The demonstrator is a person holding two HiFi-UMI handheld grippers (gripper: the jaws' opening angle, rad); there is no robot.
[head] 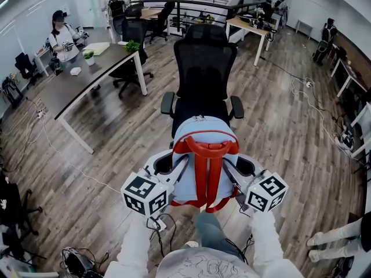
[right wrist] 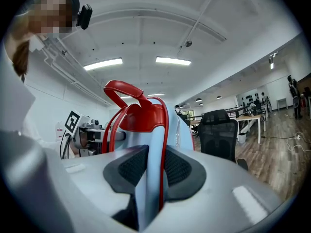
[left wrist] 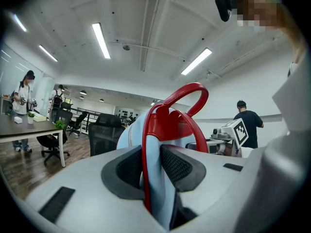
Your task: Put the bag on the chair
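A light blue backpack [head: 204,149] with red straps and a red top handle hangs in the air just in front of a black mesh office chair [head: 204,74]. My left gripper [head: 184,165] is shut on the bag's left edge, its dark pads [left wrist: 133,166] pressing the blue fabric [left wrist: 156,178] and a red strap. On the bag's right edge my right gripper [head: 227,168] is shut too, with the pads [right wrist: 180,168] clamped on blue fabric [right wrist: 151,174] with red piping. The chair seat is mostly hidden behind the bag.
A long dark table [head: 87,77] with white legs stands at the left, with a person [head: 62,39] beside it. More desks [head: 249,26] and chairs stand at the back near a railing. Cables [head: 307,97] lie on the wooden floor at the right.
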